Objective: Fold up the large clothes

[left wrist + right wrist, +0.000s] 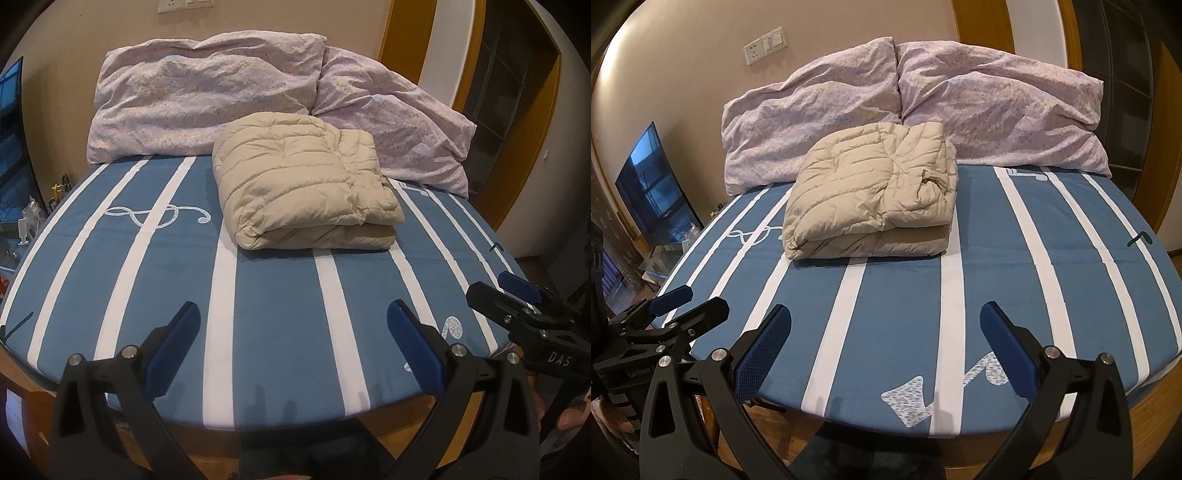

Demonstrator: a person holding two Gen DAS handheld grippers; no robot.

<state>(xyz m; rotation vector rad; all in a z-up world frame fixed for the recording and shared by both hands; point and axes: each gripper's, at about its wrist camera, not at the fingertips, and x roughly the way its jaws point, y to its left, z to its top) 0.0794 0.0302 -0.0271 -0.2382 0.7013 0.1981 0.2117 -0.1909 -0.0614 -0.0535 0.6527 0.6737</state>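
Note:
A beige quilted down jacket (pixel 303 184) lies folded into a compact bundle on the blue bed with white stripes (pixel 277 332), near the pillows. It also shows in the right wrist view (pixel 871 195). My left gripper (pixel 293 321) is open and empty, held over the near edge of the bed, well short of the jacket. My right gripper (pixel 884 321) is open and empty too, over the same near edge. The right gripper also appears at the right of the left wrist view (pixel 498 288), and the left gripper at the left of the right wrist view (pixel 690 299).
Two lilac pillows (pixel 207 96) (pixel 399 125) lean on the wall behind the jacket. A dark TV screen (pixel 657 192) stands left of the bed, above a glass stand with small items. A wooden door frame (pixel 517 147) is at the right.

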